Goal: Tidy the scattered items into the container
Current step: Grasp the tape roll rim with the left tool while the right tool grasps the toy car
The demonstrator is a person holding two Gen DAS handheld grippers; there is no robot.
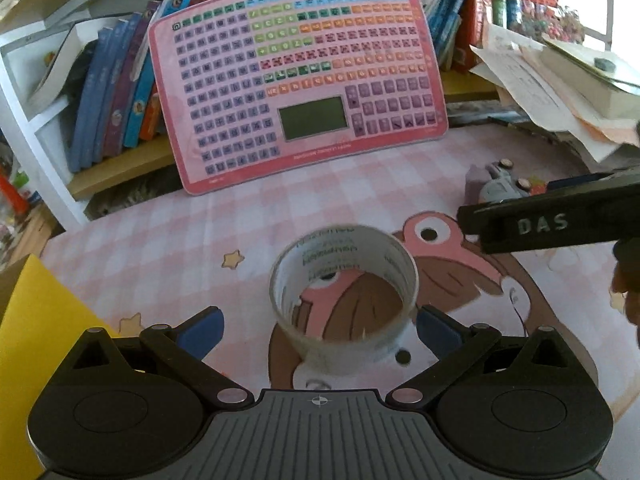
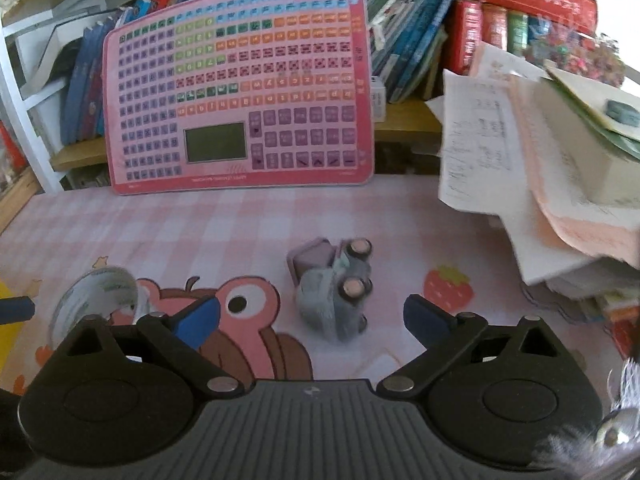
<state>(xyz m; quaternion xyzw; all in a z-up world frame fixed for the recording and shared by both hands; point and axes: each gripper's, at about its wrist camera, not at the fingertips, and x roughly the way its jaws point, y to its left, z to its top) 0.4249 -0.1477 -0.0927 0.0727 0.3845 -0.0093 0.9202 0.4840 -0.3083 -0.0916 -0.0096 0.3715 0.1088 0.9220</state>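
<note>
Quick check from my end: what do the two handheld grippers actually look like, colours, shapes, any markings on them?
Both match: the left gripper and right gripper have black linkage arms on round black hubs with silver pivot pins, blue finger pads, and a grey ribbed centre plate bearing a small crosshair mark. In the left wrist view, the right gripper's black side bar shows raised pale letters "DAS". No cables or sleeves are visible.

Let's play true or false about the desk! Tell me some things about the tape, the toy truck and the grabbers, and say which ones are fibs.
1. The tape roll lies between the left gripper's open fingers. True.
2. The toy truck stands on its wheels. False: it lies tipped over on its side.
3. The right gripper holds the truck. False: its fingers are open, clear of it.
4. A pink keyboard leans against the books. True.
</note>
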